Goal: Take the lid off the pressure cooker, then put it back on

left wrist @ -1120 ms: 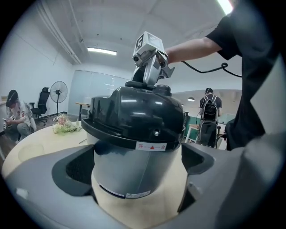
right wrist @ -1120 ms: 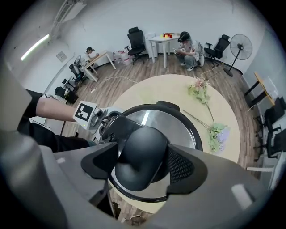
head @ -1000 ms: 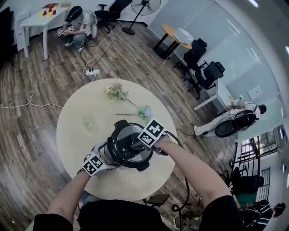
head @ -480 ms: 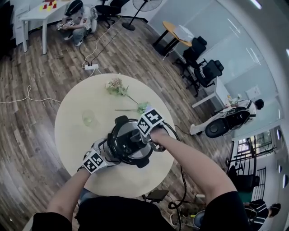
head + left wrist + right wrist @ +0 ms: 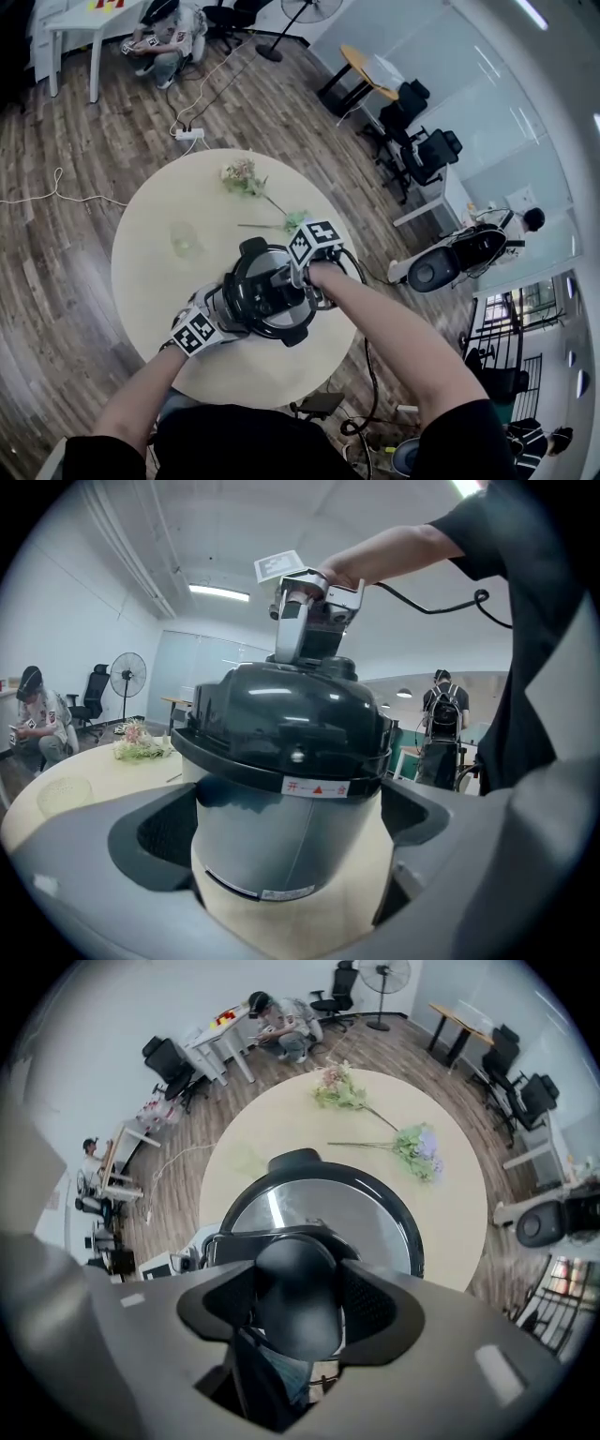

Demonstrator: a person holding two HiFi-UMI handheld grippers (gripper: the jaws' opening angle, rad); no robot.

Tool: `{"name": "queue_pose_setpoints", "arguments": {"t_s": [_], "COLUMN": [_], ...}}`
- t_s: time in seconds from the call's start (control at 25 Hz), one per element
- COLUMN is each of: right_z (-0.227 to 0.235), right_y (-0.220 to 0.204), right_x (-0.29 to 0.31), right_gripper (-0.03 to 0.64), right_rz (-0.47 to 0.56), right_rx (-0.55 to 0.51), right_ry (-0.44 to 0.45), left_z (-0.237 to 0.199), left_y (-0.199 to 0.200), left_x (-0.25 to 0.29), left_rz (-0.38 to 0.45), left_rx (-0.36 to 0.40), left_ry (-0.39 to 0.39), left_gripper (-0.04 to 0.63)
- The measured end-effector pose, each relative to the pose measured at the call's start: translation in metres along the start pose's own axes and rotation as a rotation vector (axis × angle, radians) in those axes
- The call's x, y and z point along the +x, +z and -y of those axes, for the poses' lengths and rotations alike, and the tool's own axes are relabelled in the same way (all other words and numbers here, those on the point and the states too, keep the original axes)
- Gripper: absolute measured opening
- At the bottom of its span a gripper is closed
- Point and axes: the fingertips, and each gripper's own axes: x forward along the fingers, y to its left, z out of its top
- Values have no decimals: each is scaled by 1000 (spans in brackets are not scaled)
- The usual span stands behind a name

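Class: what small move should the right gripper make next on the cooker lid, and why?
Probably twist the lid to unlock it: it sits seated on the cooker, which the left gripper braces, and the right gripper, its jaws having just been closing, clamps the knob from above.

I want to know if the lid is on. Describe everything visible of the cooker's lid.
The lid is round and domed: a wide black rim, a shiny metal-looking centre and a dark knob on top. A white label with a red triangle sits on its rim. It rests on the grey pot, which stands on the round table. The right gripper reaches down from above; its jaws, which have just been closing, clamp the knob. Nothing else visibly touches the lid.
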Motion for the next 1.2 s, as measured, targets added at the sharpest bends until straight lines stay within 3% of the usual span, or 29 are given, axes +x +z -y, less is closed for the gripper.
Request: {"name": "queue_pose_setpoints", "arguments": {"t_s": [0.32, 0.44, 0.68, 0.88, 1.2], "right_z": [11, 14, 14, 4, 9], "right_y": [-4, -4, -7, -26, -24], "right_x": [0, -3, -2, 10, 9], "right_gripper": [287, 288, 295, 302, 290], "right_rz": [68, 93, 102, -35, -21], "right_rx": [465, 548, 506, 403, 405], "right_ry": [91, 95, 35, -68, -68], "left_z": [0, 0, 0, 0, 1], "left_y": [-3, 0, -1, 1, -10], "left_x": [-3, -3, -2, -4, 5], "left_rz": [14, 11, 7, 4, -6], "left_rx": [5, 6, 7, 4, -1], "left_ry": [-5, -12, -17, -17, -20], "left_gripper": [589, 589, 589, 589, 589]}}
